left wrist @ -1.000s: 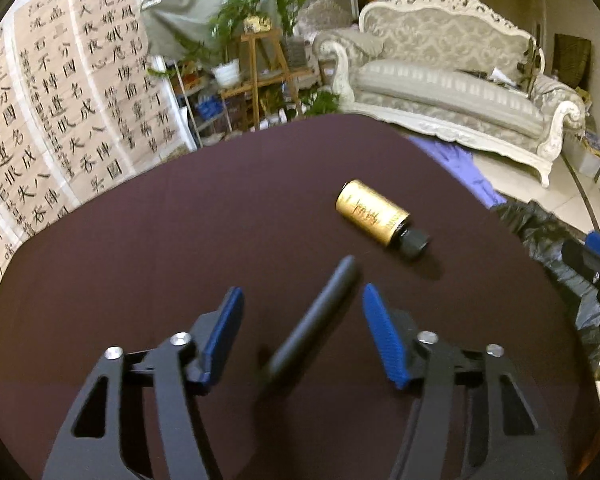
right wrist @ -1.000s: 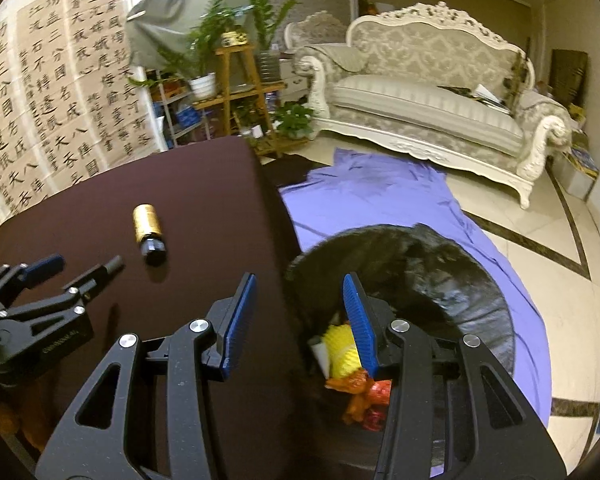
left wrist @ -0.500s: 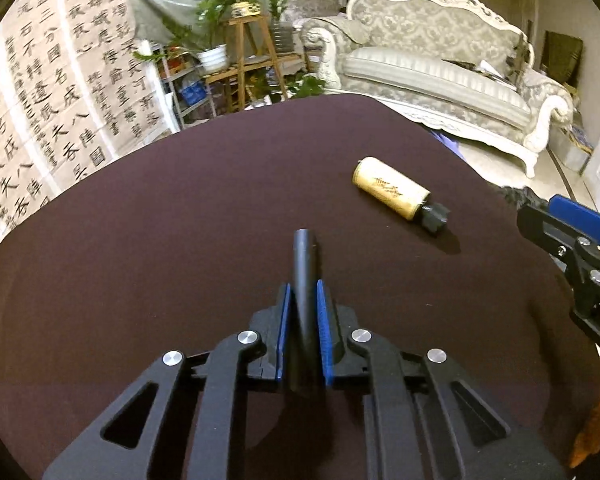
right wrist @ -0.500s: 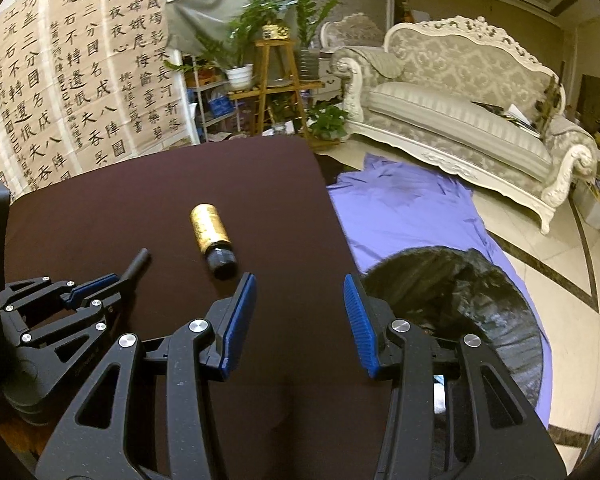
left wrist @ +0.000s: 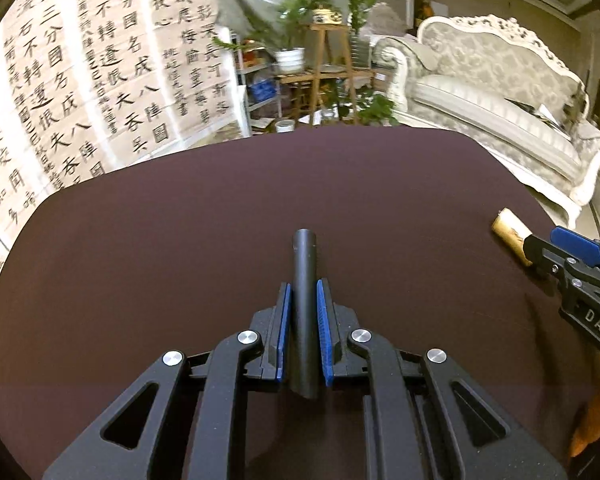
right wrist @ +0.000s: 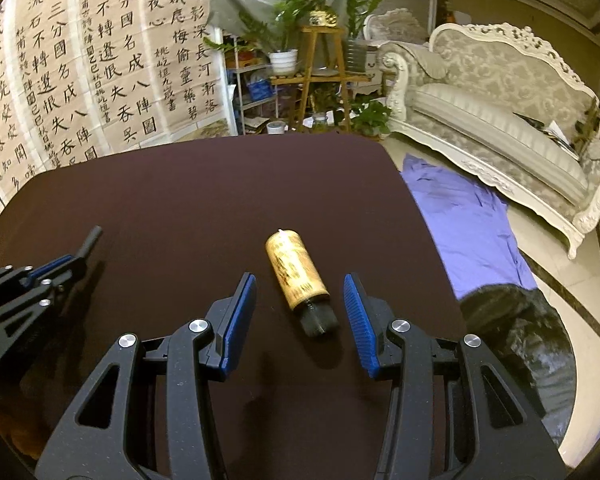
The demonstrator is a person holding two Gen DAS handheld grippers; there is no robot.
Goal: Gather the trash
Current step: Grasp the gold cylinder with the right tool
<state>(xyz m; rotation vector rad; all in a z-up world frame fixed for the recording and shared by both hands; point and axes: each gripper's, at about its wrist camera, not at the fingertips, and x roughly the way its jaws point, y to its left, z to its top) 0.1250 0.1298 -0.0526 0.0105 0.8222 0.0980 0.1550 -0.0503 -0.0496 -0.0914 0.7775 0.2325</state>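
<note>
— Gripping check: your left gripper [left wrist: 302, 312] has its jaws clamped on the slim black plastic tube [left wrist: 305, 280], above the dark brown table [right wrist: 180, 192]. Your right gripper [right wrist: 300, 312]?

— Jaws wide apart, flanking the gold cylindrical bottle with a black cap [right wrist: 296, 276], lying on its side toward the table's right edge. Next, judged: lower, close on it, carry to the black-lined trash bin [right wrist: 512, 320].

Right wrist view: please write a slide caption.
Open right hand-held gripper straddles a gold bottle lying on the dark table.
</note>
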